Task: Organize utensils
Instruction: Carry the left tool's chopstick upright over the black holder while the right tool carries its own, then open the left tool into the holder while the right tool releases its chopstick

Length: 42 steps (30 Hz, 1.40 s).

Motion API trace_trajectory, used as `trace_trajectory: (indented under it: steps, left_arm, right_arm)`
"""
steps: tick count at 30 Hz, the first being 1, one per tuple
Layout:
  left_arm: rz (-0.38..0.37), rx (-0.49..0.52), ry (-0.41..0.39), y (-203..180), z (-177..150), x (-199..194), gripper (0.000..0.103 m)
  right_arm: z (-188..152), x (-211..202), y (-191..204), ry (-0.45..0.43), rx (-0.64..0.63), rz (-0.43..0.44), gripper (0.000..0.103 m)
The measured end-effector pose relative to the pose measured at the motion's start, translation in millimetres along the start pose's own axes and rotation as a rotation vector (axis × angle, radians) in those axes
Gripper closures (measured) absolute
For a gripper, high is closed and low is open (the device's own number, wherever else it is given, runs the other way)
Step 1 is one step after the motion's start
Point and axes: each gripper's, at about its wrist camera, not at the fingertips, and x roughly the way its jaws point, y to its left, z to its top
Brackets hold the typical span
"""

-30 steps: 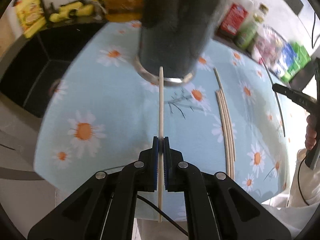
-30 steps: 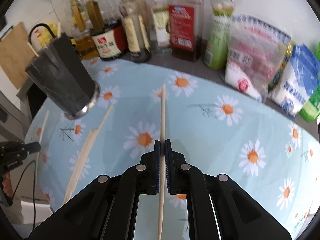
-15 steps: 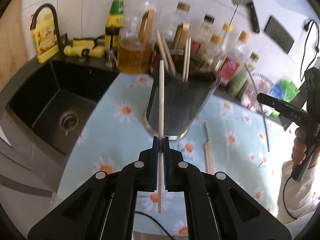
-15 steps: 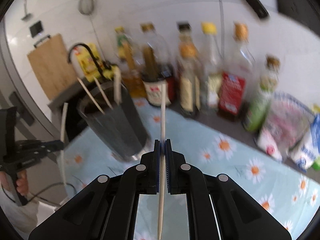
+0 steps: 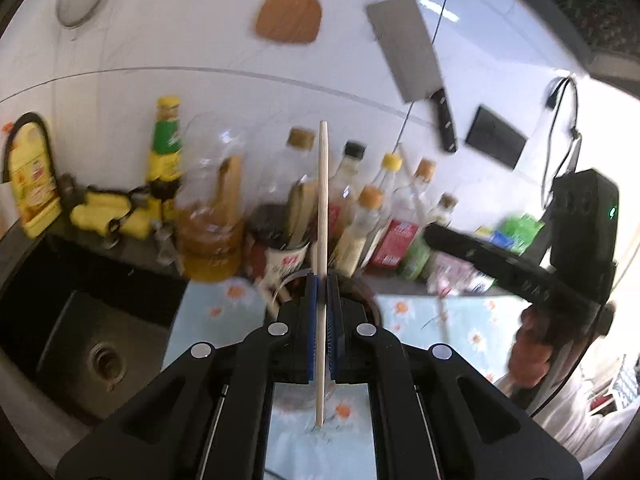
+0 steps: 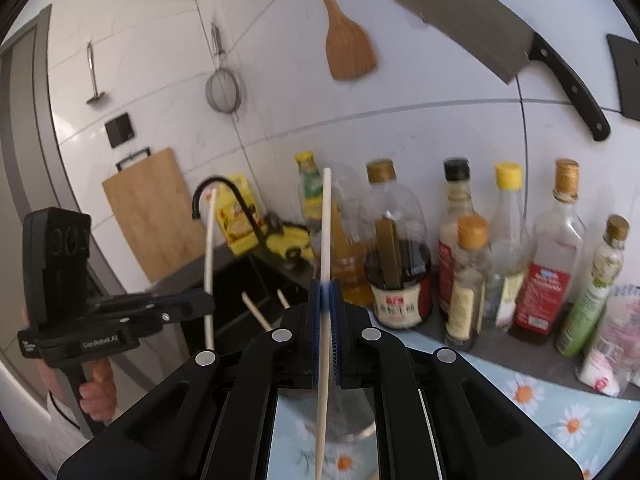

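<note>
Item: two chopsticks, one per tool. Your left tool (image 5: 322, 280) clamps a chopstick (image 5: 322, 200) upright above the holder (image 5: 370, 294); your right tool (image 6: 327, 288) clamps another (image 6: 326, 224) likewise. Step: loading the holder. Next, I judge: lower tips inside its rim, then release.

Dark counter (image 6: 440, 334) along the tiled wall w/ a daisy-print cloth (image 6: 560, 412) spread over its front part. Row of sauce and oil bottles (image 6: 464, 264) stands on the bare strip behind the cloth, plastic bags (image 6: 612, 344) at the right end. Steel utensil holder (image 6: 352, 412) sits on the cloth; black sink (image 5: 92, 336) set in at left.
</note>
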Motion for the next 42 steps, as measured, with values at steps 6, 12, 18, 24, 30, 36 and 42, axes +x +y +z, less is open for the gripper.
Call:
trace_trajectory:
  steps: [6,12,18,24,30,36,42]
  left_arm:
    - [-0.156,0.008,-0.068,3.3,15.7,19.8,0.098]
    - [-0.173,0.026,-0.136,10.9,17.3,39.1,0.098]
    - [-0.141,0.032,-0.139,16.3,-1.2,51.9,0.098]
    - [-0.118,0.037,-0.116,15.3,-11.4,54.2,0.098]
    - [-0.077,0.011,-0.108,16.6,-21.0,53.2,0.098]
    - [-0.036,-0.036,-0.093,16.4,-34.1,53.2,0.098]
    - [0.013,-0.042,-0.085,6.3,-47.2,48.7,0.098]
  right_arm:
    - [7.3,20.7,5.3,-0.108,0.010,0.062,0.098]
    - [5.4,43.3,-1.3,-0.144,-0.006,0.032,0.098]
    - [-9.2,61.4,-16.5,-0.128,0.039,0.059,0.098]
    - [0.6,68.1,-16.6,-0.169,0.060,0.110,0.098]
    - [-4.2,79.0,-15.8,-0.169,0.037,0.123,0.098]
    - [-22.5,85.9,-21.8,-0.117,0.029,0.153,0.098]
    - [-40.3,73.3,-26.2,-0.079,-0.019,0.161,0.098]
